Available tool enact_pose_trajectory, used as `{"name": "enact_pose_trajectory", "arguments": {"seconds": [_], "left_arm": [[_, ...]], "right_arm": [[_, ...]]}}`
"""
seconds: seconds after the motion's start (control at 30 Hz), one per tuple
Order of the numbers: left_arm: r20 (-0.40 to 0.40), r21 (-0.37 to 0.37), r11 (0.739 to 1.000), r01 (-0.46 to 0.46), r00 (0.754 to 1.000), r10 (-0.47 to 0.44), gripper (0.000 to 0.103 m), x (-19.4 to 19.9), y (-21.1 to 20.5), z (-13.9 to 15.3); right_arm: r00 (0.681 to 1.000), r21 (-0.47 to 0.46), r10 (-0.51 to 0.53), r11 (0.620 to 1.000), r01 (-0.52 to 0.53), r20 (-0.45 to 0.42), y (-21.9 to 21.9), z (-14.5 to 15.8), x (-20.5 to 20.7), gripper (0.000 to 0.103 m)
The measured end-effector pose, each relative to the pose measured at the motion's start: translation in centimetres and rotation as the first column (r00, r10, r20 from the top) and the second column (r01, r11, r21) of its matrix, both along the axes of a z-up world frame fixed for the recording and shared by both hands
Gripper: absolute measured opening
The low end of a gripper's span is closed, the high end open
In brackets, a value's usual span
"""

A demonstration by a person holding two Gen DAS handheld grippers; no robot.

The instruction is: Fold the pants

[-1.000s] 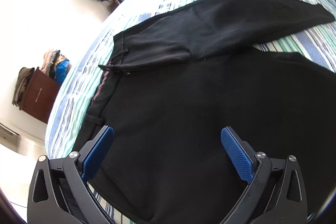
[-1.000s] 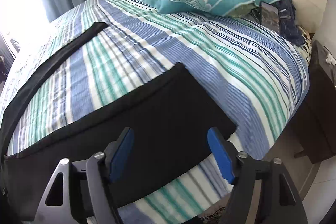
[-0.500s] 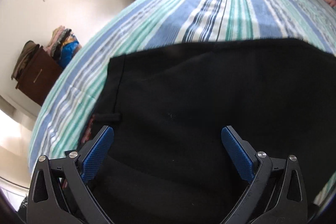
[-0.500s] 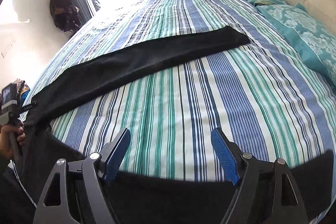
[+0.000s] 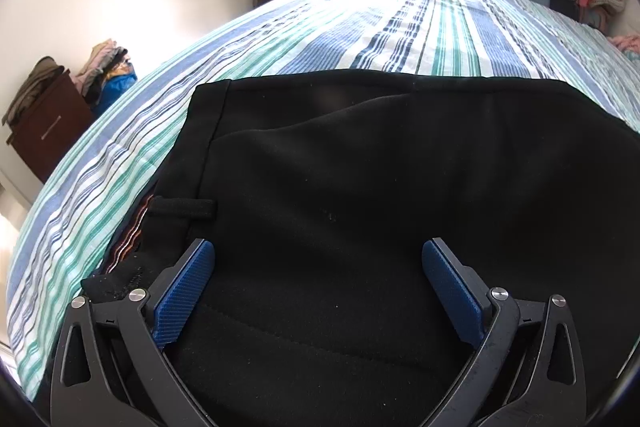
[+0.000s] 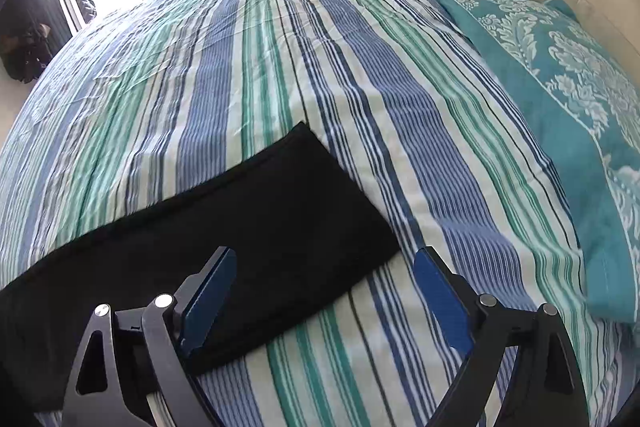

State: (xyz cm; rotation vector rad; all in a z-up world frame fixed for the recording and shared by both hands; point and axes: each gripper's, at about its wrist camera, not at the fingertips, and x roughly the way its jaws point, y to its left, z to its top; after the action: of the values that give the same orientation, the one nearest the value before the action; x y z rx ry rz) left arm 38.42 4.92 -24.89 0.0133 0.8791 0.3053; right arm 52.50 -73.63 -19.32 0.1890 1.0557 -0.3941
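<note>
- Black pants (image 5: 360, 187) lie flat on the striped bed (image 5: 280, 43), waistband and belt loop (image 5: 184, 207) at the left; a second ago one leg lay spread apart, now the legs are stacked.
- Left tongs (image 5: 318, 291) hover over the waist area, blue pads apart, gripping nothing, as before.
- Right tongs (image 6: 324, 301), likewise apart and empty, now face the leg end (image 6: 304, 211), with teal pillows (image 6: 560, 75) beyond.

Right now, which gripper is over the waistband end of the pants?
The left gripper: beneath it lie the pants' waistband and belt loop. The right gripper hovers at the plain leg end.
</note>
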Motion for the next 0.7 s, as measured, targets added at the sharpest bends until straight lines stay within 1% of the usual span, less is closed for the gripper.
{"name": "enact_pose_trajectory", "arguments": {"seconds": [0.07,0.17,0.2,0.23,0.27,0.3,0.33,0.37,0.43,0.5,0.6,0.67,0.7], "left_arm": [[0.005,0.004,1.0,-0.001,1.0,0.0,0.102,-0.1,-0.1,-0.2],[0.011,0.011,1.0,-0.001,1.0,0.0,0.102,-0.1,-0.3,-0.4],[0.014,0.01,1.0,-0.001,1.0,0.0,0.102,-0.1,-0.2,-0.4],[0.015,0.011,1.0,-0.001,1.0,0.0,0.102,-0.1,-0.3,-0.4],[0.016,0.011,1.0,-0.001,1.0,0.0,0.102,-0.1,-0.3,-0.4],[0.016,0.009,1.0,0.0,1.0,0.0,0.102,-0.1,-0.2,-0.4],[0.016,0.008,1.0,0.0,1.0,0.0,0.102,-0.1,-0.2,-0.4],[0.016,0.008,1.0,0.0,1.0,0.0,0.102,-0.1,-0.2,-0.4],[0.015,0.008,1.0,0.0,1.0,0.0,0.102,-0.1,-0.2,-0.4],[0.013,0.009,1.0,-0.001,1.0,0.001,0.102,-0.1,-0.2,-0.4],[0.008,0.014,1.0,-0.002,1.0,0.001,0.102,0.0,-0.2,-0.3],[0.003,0.024,1.0,-0.002,1.0,0.002,0.102,0.1,-0.3,-0.3],[-0.001,0.029,1.0,-0.003,1.0,0.003,0.102,0.1,-0.4,-0.2]], "right_arm": [[1.0,-0.026,-0.011,1.0,0.011,-0.005,-0.5,-1.0,2.6,0.09],[0.998,-0.083,0.008,0.996,-0.014,-0.063,-0.7,-2.9,6.0,0.089],[0.996,-0.101,0.02,0.994,-0.029,-0.082,-0.7,-3.5,6.8,0.084],[0.995,-0.102,0.035,0.994,-0.045,-0.098,-0.7,-4.0,7.2,0.073],[0.994,-0.066,0.057,0.996,-0.063,-0.091,-0.8,-4.1,7.2,0.048],[0.996,-0.06,0.049,0.997,-0.053,-0.069,-0.9,-3.8,7.0,0.024],[0.998,-0.093,0.027,0.995,-0.031,-0.05,-0.8,-3.2,6.4,0.006],[1.0,-0.119,0.019,0.993,-0.021,-0.019,-0.7,-2.4,5.5,0.005],[0.997,-0.121,0.025,0.993,-0.016,0.071,0.1,-0.2,2.8,0.004],[0.985,-0.123,0.057,0.992,-0.037,0.165,1.6,2.7,-1.1,0.003],[0.959,-0.114,0.083,0.992,-0.054,0.271,4.4,6.5,-8.9,0.003],[0.941,-0.124,0.086,0.991,-0.047,0.327,6.5,8.7,-15.1,0.003],[0.932,-0.119,0.071,0.992,-0.03,0.355,7.5,9.5,-18.4,0.003]]}}
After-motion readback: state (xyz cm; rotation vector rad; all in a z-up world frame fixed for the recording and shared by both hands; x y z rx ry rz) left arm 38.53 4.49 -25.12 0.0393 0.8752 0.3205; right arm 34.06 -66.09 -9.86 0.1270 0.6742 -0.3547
